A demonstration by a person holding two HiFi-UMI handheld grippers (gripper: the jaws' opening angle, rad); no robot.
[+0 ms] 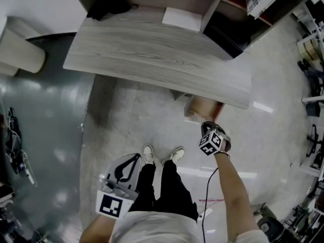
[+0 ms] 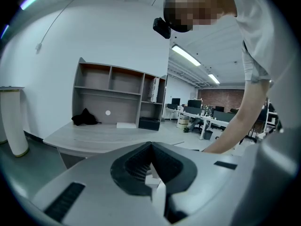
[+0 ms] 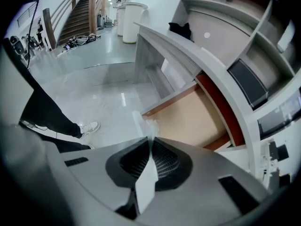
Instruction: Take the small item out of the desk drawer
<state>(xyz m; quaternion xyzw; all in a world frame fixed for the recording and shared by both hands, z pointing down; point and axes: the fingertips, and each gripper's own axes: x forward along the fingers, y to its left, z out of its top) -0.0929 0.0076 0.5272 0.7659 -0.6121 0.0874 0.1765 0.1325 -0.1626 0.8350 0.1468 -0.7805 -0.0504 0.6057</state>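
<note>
The open desk drawer [image 1: 201,108] juts out from under the grey wooden desk [image 1: 152,49]; the part of its tan inside [image 3: 197,121] that shows holds nothing. My right gripper [image 1: 206,126] hovers just in front of the drawer's front edge. In the right gripper view this gripper [image 3: 150,142] is shut on a thin white flat item [image 3: 144,122], which pokes out past the tips towards the floor. My left gripper [image 1: 133,158] is held low by the person's left leg, away from the desk, and its jaws [image 2: 150,147] are shut on nothing.
On the desk's back lie a black cloth [image 1: 109,4] and a white flat sheet [image 1: 181,18]. A black box [image 1: 225,32] sits in the shelf unit to the right. The person's white shoes [image 1: 162,155] stand before the desk. A white cylinder [image 1: 20,52] stands at left.
</note>
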